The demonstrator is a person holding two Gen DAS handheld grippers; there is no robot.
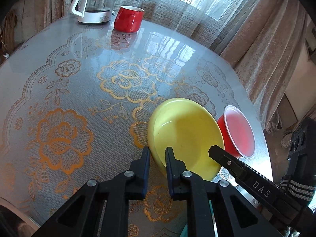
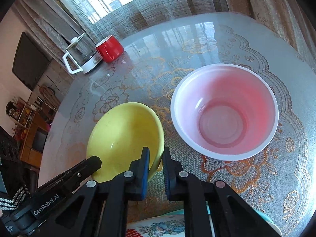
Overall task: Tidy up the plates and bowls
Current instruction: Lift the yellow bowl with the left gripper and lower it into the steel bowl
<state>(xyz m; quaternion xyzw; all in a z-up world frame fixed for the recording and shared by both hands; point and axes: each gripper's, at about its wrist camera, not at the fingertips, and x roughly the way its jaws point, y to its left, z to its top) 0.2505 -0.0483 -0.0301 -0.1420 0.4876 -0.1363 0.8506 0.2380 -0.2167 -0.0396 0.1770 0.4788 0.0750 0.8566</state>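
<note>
Your grippers, left and right, both clamp the yellow bowl's rim on the glossy floral table; curtains stand beyond. A printed plate below is cut off.

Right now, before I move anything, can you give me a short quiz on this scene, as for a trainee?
1. True or false: the mug stands beside the kettle.
2. What is inside the pink bowl?
3. The left gripper and the right gripper each have a rim between their fingers. Whose rim? A) yellow bowl B) pink bowl C) mug

Key: 1 true; 2 nothing, it is empty; 3 A.
</note>
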